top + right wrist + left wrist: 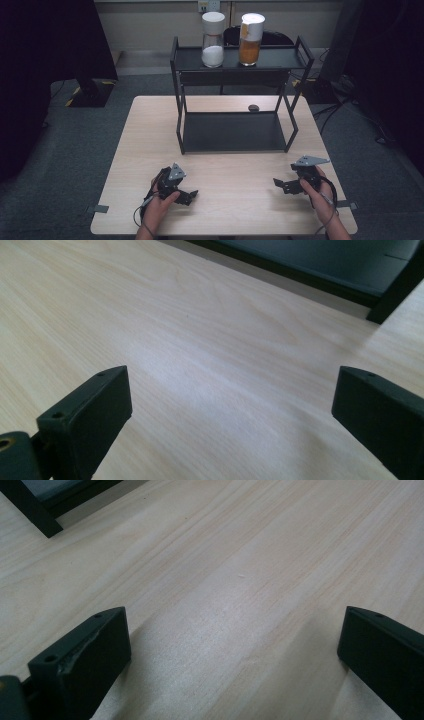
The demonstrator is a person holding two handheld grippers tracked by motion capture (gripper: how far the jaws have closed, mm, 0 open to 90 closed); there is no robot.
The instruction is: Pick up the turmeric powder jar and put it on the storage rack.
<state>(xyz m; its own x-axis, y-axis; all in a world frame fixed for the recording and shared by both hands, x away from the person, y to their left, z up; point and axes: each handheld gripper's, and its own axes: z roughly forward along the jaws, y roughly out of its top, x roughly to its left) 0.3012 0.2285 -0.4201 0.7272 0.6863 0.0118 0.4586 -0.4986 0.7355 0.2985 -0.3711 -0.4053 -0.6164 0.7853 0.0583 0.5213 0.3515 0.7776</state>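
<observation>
Grippers (189, 195) (278, 184) idle at the table's (150, 130) near edge, my jaws wide and empty; next likely reaching for the shelf's (235, 131) jars (213, 40).

High view looks forward and down from above the near edge onto the whole table (150, 150), while both gripper views skim low across its wood, each catching a bottom corner of the black rack (235, 100).

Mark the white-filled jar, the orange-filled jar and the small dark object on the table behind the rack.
White-filled jar (212, 55), high view, on its white contents.
Orange-filled jar (249, 50), high view, on its orange contents.
Small dark object (253, 107), high view, on its top.
</observation>
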